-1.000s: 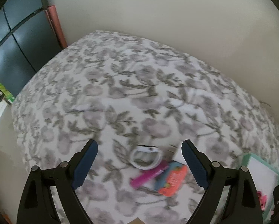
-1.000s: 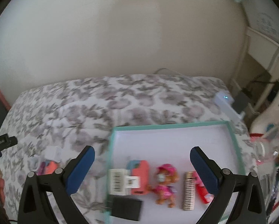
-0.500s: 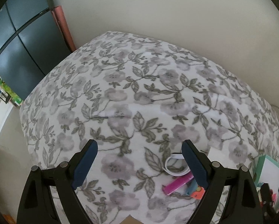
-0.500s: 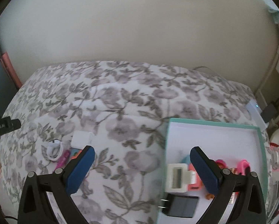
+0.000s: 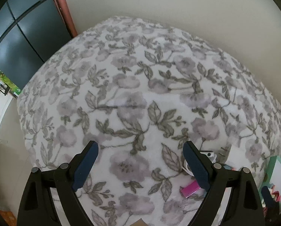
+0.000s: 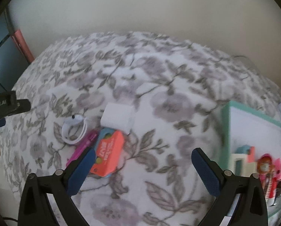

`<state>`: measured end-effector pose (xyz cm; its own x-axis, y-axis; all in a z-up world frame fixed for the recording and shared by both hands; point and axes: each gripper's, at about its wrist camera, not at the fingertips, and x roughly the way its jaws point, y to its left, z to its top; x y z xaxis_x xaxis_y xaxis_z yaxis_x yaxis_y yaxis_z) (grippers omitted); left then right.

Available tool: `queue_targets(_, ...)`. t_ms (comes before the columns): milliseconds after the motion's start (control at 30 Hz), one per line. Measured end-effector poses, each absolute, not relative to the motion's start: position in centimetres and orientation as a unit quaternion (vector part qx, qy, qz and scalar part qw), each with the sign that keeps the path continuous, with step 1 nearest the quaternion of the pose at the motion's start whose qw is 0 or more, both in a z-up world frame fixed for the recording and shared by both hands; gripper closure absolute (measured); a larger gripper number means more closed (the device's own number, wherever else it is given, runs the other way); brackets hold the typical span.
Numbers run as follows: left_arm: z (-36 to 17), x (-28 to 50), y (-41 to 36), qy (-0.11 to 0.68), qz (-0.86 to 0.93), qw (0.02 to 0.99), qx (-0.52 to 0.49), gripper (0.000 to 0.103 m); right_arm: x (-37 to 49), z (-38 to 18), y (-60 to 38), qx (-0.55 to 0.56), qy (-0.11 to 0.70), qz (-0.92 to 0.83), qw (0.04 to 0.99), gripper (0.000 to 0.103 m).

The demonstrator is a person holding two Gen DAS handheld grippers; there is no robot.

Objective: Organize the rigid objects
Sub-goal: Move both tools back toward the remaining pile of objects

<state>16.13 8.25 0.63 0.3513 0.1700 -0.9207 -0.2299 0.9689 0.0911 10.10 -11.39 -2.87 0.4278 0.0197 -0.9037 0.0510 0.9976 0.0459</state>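
On the floral bed cover lie a white box (image 6: 118,117), a white ring-shaped band (image 6: 73,130), a magenta pen-like stick (image 6: 83,146) and an orange-and-blue box (image 6: 108,153). My right gripper (image 6: 141,157) is open and empty above the cover, with its left finger next to the orange box. A teal-rimmed white tray (image 6: 226,124) at the right holds a small toy figure (image 6: 266,166) and other toys. My left gripper (image 5: 140,151) is open and empty over bare cover. The magenta stick (image 5: 190,188) and the white band (image 5: 209,155) show partly behind its right finger.
A cream wall runs behind the bed. A dark cabinet (image 5: 18,37) and a pink upright strip (image 5: 65,13) stand at the far left. The tray's rim (image 5: 270,167) shows at the right edge of the left wrist view. The other gripper's body (image 6: 3,103) shows at the left edge.
My right gripper has swung left from over the tray to the loose items on the cover. My left gripper has swung left too, so the items slid to its right finger.
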Motion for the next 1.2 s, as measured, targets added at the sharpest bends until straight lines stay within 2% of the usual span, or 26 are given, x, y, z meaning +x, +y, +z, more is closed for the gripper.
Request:
queue_targets(233, -2.3, 16.9, 6.9, 0.589, 0.090, 0.803, -0.026, 0.011, 10.6, -5.6, -9.3, 0.006, 0.558, 0.003, 0.830, 0.000)
queue_targets(667, -4.7, 17.8, 5.9, 0.613, 0.056, 0.788, -0.026, 0.011, 11.3, -7.3, -7.9, -0.001, 0.560, 0.017, 0.829, 0.000)
queue_targets(1200, -7.8, 18.4, 5.5, 0.630, 0.078, 0.772, 0.017, 0.011, 11.5, -7.7, -13.6, 0.034, 0.559, -0.054, 0.827, 0.000)
